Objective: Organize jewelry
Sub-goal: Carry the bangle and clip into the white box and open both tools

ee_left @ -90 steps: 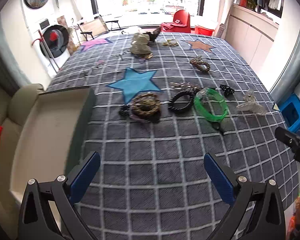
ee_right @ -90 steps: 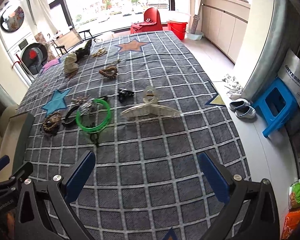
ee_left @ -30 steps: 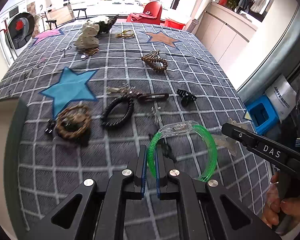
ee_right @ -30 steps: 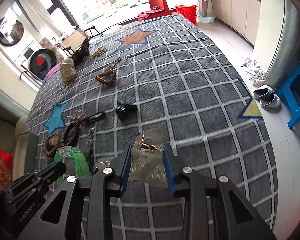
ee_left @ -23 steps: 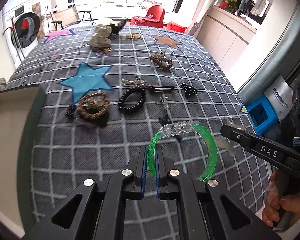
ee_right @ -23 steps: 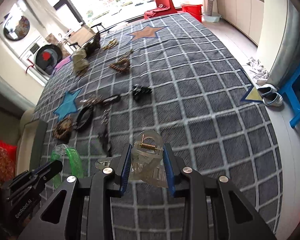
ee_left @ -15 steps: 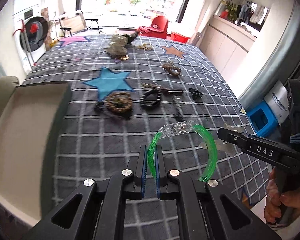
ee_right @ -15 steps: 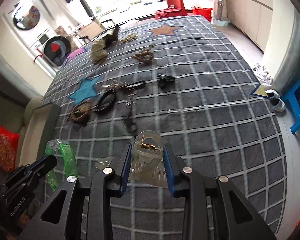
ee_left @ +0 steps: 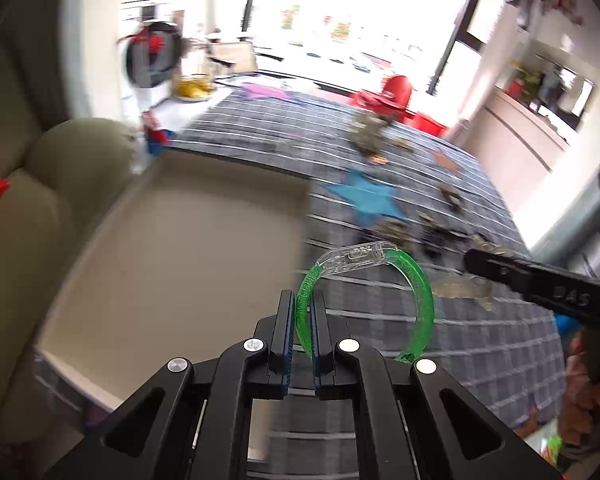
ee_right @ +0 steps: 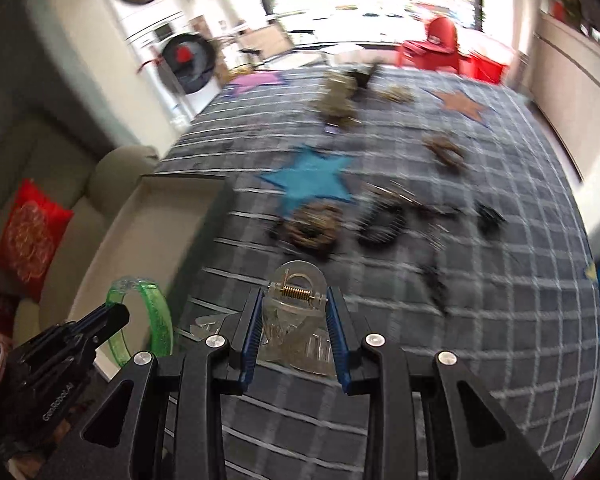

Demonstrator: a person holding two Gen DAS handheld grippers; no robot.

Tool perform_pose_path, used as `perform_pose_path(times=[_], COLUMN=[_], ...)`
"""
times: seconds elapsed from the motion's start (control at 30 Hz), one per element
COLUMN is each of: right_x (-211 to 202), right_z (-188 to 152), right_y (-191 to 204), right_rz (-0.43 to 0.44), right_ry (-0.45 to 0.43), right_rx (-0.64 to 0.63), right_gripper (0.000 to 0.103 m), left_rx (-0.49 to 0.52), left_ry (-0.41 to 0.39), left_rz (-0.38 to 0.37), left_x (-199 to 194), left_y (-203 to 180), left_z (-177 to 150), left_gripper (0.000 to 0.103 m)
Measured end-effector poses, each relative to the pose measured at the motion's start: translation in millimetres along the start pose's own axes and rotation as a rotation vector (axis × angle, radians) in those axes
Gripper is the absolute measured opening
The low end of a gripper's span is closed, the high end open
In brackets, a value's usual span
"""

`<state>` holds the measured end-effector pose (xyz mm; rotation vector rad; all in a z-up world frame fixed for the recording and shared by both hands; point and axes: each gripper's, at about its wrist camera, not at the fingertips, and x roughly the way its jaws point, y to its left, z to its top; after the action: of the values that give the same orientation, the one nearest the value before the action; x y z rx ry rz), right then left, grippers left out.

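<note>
My left gripper [ee_left: 303,312] is shut on a green and clear bangle [ee_left: 422,292], held in the air near the right edge of an open beige box [ee_left: 172,264]. My right gripper [ee_right: 294,312] is shut on a clear claw hair clip [ee_right: 296,300] with a brass spring, held above the checked cloth. The bangle [ee_right: 160,320] and the left gripper's fingertips [ee_right: 112,316] also show at the lower left of the right wrist view, beside the box [ee_right: 136,216]. The right gripper's fingertips [ee_left: 476,260] reach in from the right of the left wrist view.
Several pieces of jewelry lie blurred on the grey checked cloth [ee_right: 500,320]: a brown beaded coil [ee_right: 312,228], a black bracelet [ee_right: 380,226], a small black clip [ee_right: 488,218]. A beige sofa [ee_left: 40,184] with a red cushion [ee_right: 28,236] stands left of the box.
Both grippers have swung left toward the box with their objects still held. The box now fills the left of the left wrist view, and the scene is motion-blurred.
</note>
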<state>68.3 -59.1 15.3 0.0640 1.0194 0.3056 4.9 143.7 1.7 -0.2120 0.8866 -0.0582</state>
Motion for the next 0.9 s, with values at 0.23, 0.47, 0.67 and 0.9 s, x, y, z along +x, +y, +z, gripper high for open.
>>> perform_pose_path(times=[0.23, 0.47, 0.67, 0.9], right_x=[42, 94, 142, 183], right_z=[38, 64, 78, 83], right_y=[81, 130, 146, 151], right_rz=[0.080, 0.098, 0.120, 0.119], right_ry=[0.003, 0.043, 0.113, 0.179], right_rx=[-0.145, -0.227, -0.213, -0.184], right_gripper=[0.034, 0.034, 0.034, 0.034], left_rx=[-0.100, -0.142, -0.142, -0.130], left_ry=[-0.004, 0.062, 0.104, 0.126], left_rz=[0.140, 0.201, 0.207, 0.230], left_x=[21, 58, 77, 84], left_y=[73, 110, 117, 119], left_z=[12, 15, 17, 17], left_gripper=[0.009, 0.009, 0.009, 0.009])
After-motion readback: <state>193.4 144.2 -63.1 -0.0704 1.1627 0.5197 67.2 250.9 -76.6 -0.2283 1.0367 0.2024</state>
